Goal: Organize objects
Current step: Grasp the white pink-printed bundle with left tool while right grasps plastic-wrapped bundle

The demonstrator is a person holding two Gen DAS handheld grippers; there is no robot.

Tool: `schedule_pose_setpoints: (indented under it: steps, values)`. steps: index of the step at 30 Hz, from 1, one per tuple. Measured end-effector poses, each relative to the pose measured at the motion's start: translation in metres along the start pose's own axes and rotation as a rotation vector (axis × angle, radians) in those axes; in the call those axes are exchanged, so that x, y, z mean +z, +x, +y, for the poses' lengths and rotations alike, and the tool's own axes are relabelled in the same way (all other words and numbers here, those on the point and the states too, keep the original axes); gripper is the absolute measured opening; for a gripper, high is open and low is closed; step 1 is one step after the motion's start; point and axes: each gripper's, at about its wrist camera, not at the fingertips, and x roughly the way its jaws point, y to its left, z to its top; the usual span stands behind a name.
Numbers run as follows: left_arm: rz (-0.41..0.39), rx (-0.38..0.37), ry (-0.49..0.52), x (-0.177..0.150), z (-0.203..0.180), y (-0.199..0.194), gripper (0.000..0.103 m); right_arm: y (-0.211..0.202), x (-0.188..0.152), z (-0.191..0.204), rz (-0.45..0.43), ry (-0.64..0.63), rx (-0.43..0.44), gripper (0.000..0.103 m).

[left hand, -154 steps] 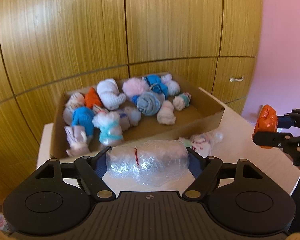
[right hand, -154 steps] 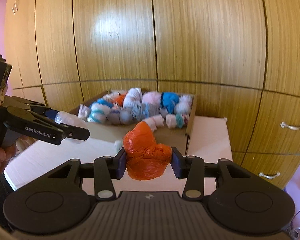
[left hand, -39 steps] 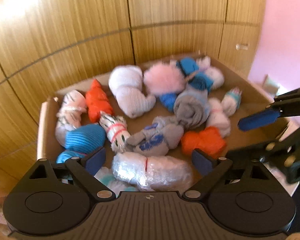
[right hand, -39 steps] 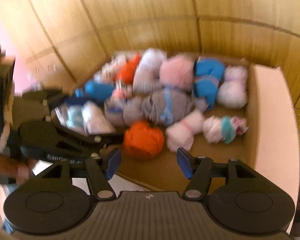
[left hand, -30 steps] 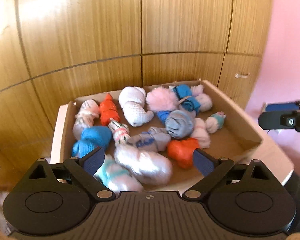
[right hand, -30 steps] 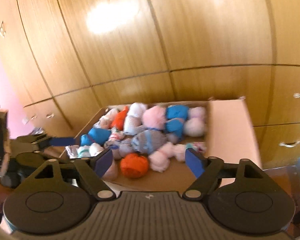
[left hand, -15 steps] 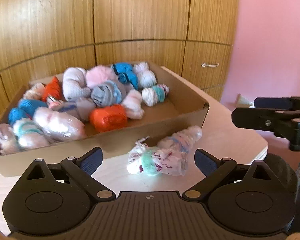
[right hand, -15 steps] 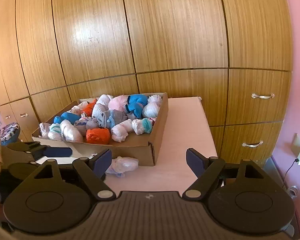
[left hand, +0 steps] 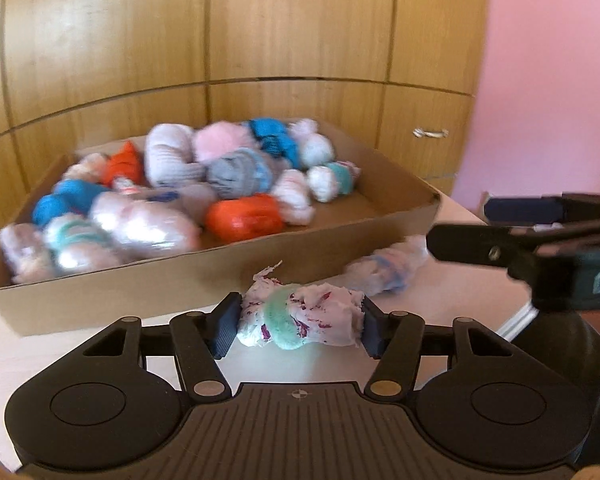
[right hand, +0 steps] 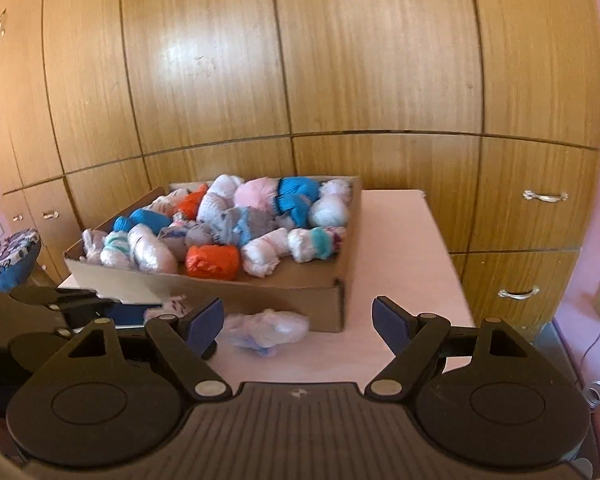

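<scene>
The left gripper (left hand: 300, 326) is closing its jaws on a white bundle (left hand: 304, 318) with a green band, pads touching both ends, on the desk (left hand: 80, 344) at 6 o'clock of the box (left hand: 112, 280). The right gripper (right hand: 298, 322) is holding its jaws wide, gripping nothing; a pale bundle (right hand: 266, 328) is lying between them.

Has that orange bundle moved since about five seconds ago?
Yes. The orange bundle now lies inside the cardboard box, near its front wall; earlier the right gripper held it outside the box.
</scene>
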Motion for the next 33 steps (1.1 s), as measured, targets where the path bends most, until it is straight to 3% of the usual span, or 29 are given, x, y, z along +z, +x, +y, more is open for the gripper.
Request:
schedule_pose_setpoints:
  steps: [9, 15, 26, 33]
  values:
    - [-0.019, 0.089, -0.059, -0.012, 0.043, -0.030, 0.066, 0.021, -0.008, 0.028, 0.012, -0.048, -0.093, 0.078]
    - [-0.039, 0.106, -0.075, -0.012, 0.050, -0.035, 0.066, 0.040, -0.016, 0.040, 0.048, -0.077, -0.140, 0.062]
    - [-0.045, 0.145, -0.070, -0.009, 0.047, -0.038, 0.066, 0.020, -0.021, 0.035, 0.017, -0.081, -0.101, 0.055]
    - [-0.045, 0.143, -0.038, 0.013, 0.036, -0.045, 0.066, -0.016, 0.013, 0.020, -0.040, -0.039, -0.049, 0.055]
